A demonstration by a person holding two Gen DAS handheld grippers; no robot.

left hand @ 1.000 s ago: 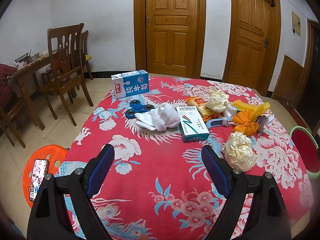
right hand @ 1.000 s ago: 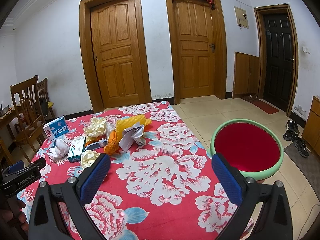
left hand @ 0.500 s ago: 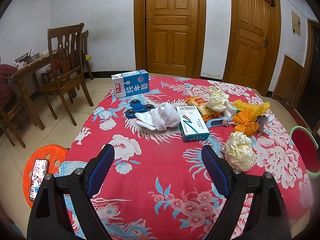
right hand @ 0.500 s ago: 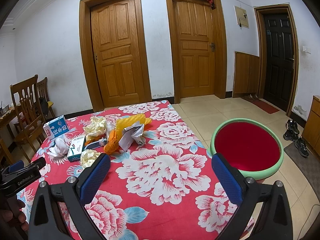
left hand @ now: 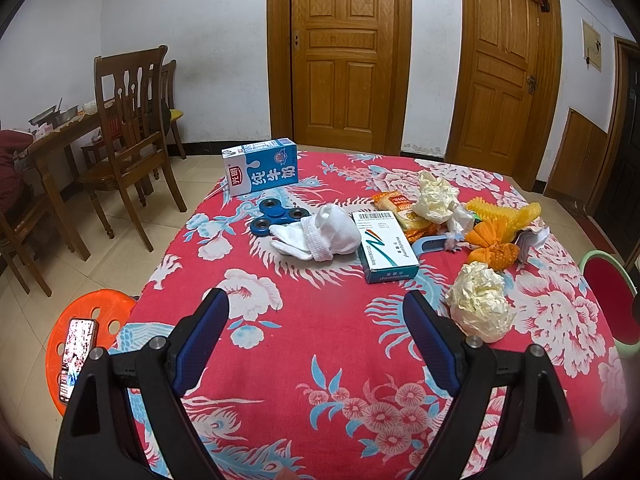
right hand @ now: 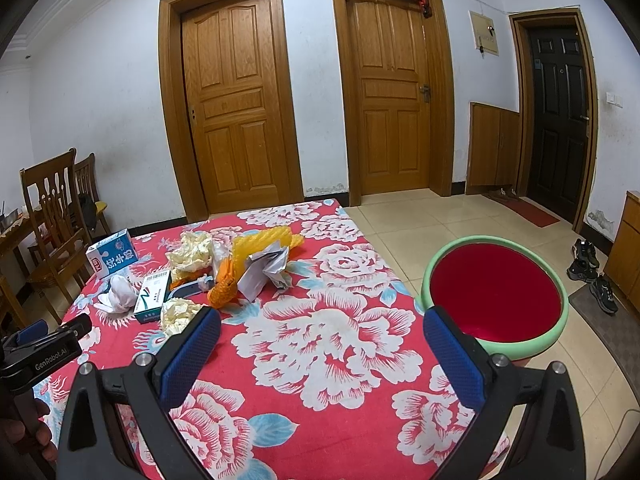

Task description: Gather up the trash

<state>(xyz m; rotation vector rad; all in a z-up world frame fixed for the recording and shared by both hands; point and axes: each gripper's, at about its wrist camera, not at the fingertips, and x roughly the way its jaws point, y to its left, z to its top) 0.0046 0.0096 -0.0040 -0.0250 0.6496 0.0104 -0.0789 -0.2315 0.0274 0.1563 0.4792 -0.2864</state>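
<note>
On the red floral table (left hand: 304, 344), we see the trash: a crumpled wad (left hand: 480, 306) near our left gripper (left hand: 316, 316), with a wrapper (left hand: 398, 210) and orange netting (left hand: 494, 250) beyond. Both our left and right gripper (right hand: 320, 330) hover with fingers apart, holding nothing. Beside the table sits a red basin (right hand: 496, 292).

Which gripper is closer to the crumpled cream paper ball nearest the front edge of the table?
Left. The left gripper hangs open with the paper ball just beside its right finger. The right gripper, also open, sits farther to the right, the ball beyond its left finger.
</note>
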